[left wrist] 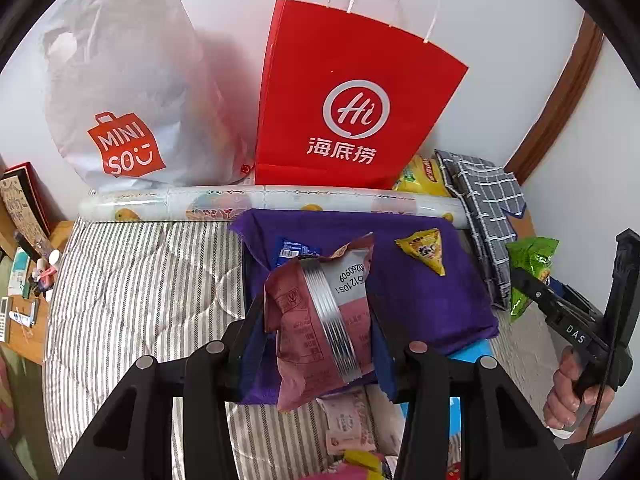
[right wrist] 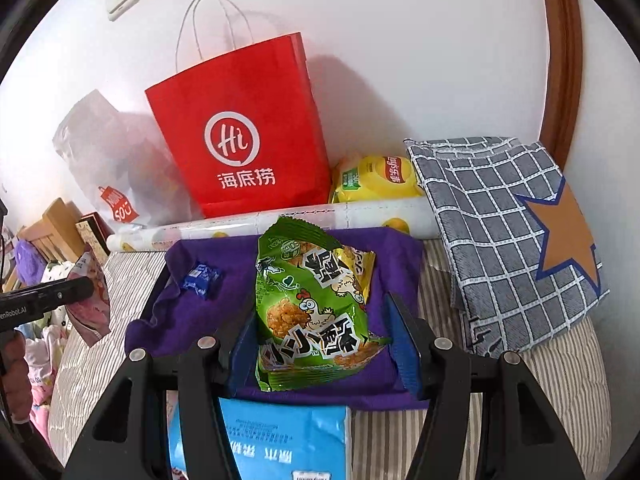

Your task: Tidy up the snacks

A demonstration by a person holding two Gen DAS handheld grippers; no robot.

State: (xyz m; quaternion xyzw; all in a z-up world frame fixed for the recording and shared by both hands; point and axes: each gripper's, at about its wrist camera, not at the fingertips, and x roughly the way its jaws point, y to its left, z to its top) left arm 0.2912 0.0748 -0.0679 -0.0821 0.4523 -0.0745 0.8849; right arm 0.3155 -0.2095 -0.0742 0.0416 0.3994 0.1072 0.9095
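My left gripper [left wrist: 320, 332] is shut on a maroon snack packet [left wrist: 316, 320] with a silver back seam, held above a purple cloth-lined tray [left wrist: 440, 308]. In that tray lie a yellow triangular snack [left wrist: 424, 250] and a small blue packet [left wrist: 294, 248]. My right gripper [right wrist: 320, 348] is shut on a green chicken-print snack bag [right wrist: 308, 312] over the same purple tray [right wrist: 200, 320], and the small blue packet [right wrist: 202, 276] lies to its left. At the right edge of the left wrist view, the green bag [left wrist: 532, 264] hangs from the right gripper.
A red paper bag [right wrist: 248, 136] and a white plastic shopping bag [left wrist: 120, 92] stand against the wall behind a rolled patterned mat [right wrist: 280, 220]. A yellow chip bag [right wrist: 376, 178] and a checked grey cloth [right wrist: 500, 240] lie at the right. A light blue pack [right wrist: 260, 436] lies on the striped bedding [left wrist: 132, 280].
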